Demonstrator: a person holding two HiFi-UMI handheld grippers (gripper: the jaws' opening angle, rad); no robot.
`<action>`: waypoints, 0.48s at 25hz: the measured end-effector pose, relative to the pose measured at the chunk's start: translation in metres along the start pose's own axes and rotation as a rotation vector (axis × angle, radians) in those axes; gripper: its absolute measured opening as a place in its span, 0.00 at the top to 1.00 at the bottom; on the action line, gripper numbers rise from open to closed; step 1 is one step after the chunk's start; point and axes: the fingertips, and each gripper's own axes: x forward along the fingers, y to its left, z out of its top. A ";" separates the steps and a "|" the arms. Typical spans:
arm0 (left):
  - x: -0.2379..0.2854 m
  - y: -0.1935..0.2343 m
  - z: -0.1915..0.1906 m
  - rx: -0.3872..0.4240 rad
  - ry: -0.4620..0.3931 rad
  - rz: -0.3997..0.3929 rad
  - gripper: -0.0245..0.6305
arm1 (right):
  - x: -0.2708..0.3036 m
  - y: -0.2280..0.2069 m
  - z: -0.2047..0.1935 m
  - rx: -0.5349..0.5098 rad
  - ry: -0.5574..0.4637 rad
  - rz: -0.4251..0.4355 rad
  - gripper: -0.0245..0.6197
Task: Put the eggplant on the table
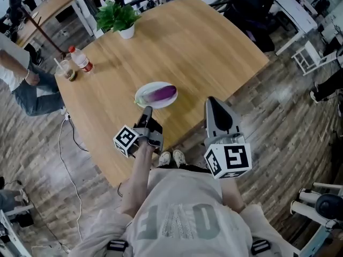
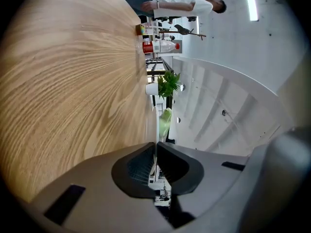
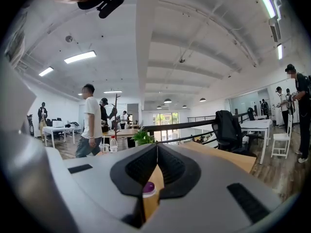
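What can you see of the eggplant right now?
The eggplant is short, plump and glossy purple, paling toward its left end in the head view. It lies on its side across a pale plate at the near side of the wooden table. Only the plate touches it. The left gripper is shut on the plate's near rim, clear of the eggplant.

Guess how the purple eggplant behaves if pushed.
The glossy purple eggplant has a rounded, elongated body, so it will probably roll sideways if nudged. Its shine suggests a slick skin; a grip might slip. It lies on the shallow pale plate, so tilting could spill it.
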 end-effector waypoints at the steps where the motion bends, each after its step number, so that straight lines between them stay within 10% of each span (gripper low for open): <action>1: 0.002 0.004 0.001 0.000 0.005 -0.006 0.93 | 0.001 -0.001 0.000 -0.002 0.000 -0.002 0.93; 12: 0.010 0.041 -0.007 -0.034 0.074 -0.005 0.93 | 0.002 0.006 0.002 -0.056 0.007 -0.009 0.93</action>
